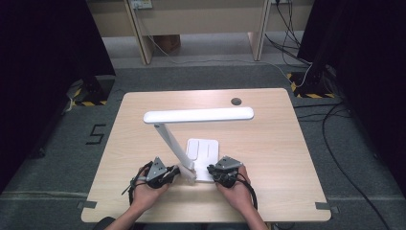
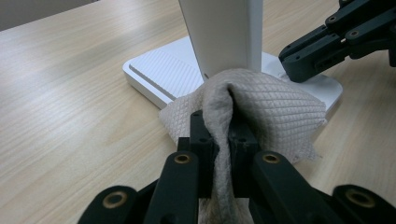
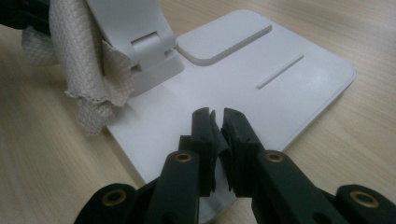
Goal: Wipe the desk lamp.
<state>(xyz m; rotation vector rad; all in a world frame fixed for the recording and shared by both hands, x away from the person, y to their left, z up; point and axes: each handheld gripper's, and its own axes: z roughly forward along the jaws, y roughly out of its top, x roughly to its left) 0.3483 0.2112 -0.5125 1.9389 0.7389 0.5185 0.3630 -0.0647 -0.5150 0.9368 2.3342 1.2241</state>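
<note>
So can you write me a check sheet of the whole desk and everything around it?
Surface: pale wooden table, with a small dark round hole near the far edge.
Job's things: white desk lamp standing on its flat base; beige cloth pressed against the lamp's arm low down.
Clutter: nothing seen.
Grippers: left gripper shut on the cloth; right gripper shut with nothing between its jaws, resting over the base's near edge.
Cables: black cables on the floor at right; a white one behind the table.
Surroundings: grey carpet, wooden furniture legs at the back.
</note>
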